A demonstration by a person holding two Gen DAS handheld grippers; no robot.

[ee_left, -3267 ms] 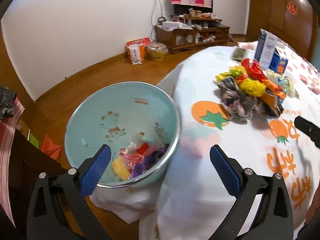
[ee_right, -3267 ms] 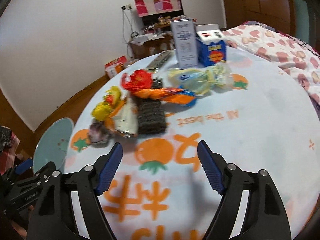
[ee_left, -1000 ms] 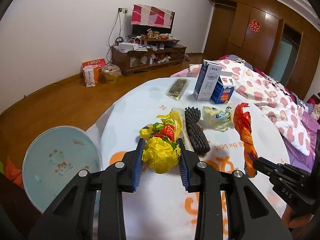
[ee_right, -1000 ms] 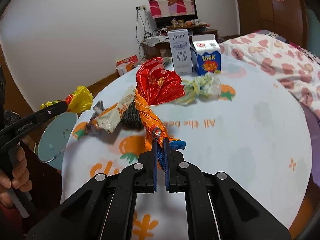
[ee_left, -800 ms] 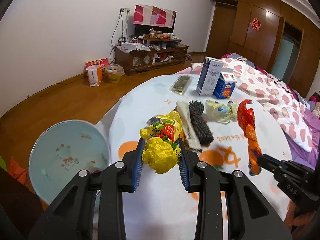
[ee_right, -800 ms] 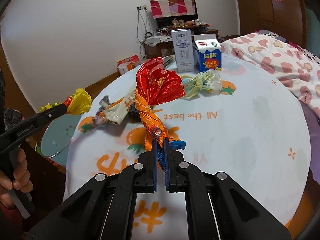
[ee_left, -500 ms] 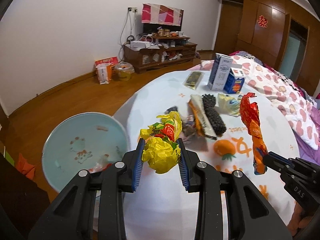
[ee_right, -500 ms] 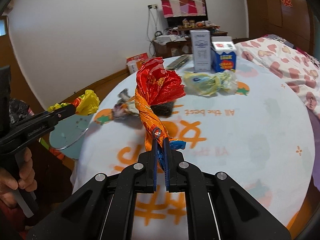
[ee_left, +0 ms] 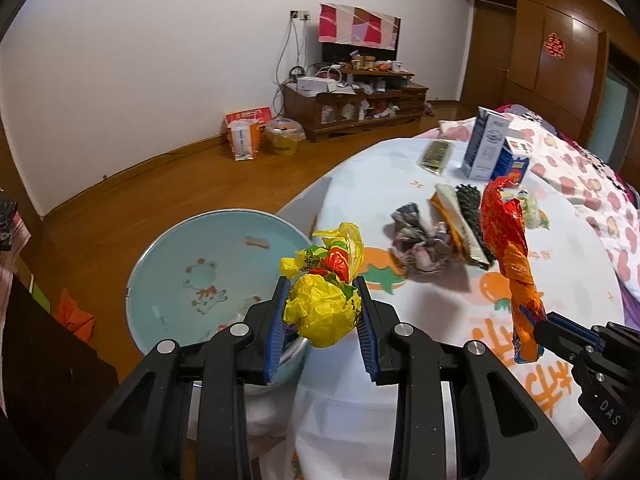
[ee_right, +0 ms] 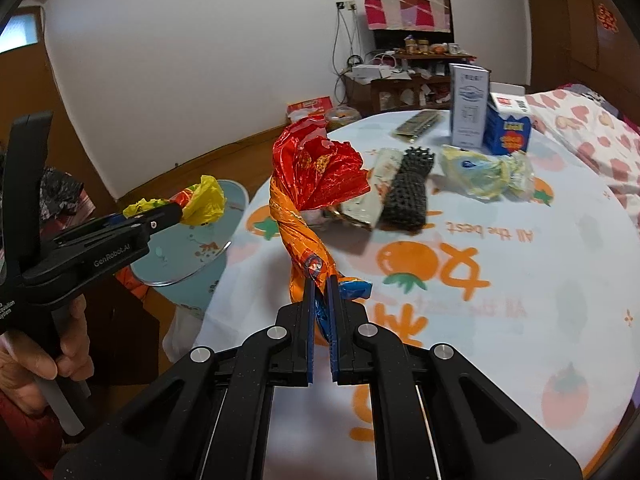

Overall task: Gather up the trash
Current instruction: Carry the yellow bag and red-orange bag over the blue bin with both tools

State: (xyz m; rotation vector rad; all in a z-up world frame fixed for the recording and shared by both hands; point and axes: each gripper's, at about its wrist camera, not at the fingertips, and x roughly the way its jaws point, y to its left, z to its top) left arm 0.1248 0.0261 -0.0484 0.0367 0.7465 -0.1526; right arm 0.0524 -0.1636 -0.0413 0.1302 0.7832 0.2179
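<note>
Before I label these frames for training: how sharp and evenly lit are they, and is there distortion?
Left wrist view: sharp, soft even light, the yellow wrapper crisp, walls bowed by the fisheye, corners black. Right wrist view: equally sharp on the red-orange wrapper, faint shadows on the tablecloth, same curved edges.

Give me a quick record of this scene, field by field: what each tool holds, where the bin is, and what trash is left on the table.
left tool: shut on yellow crumpled wrapper
right tool: shut on twisted red-orange wrapper
bin: light blue basin, beside the table edge, under the left tool
table: white cloth with orange fruit prints
trash left: grey crumpled wad, black mesh piece, pale yellow bag
also standing: two cartons
</note>
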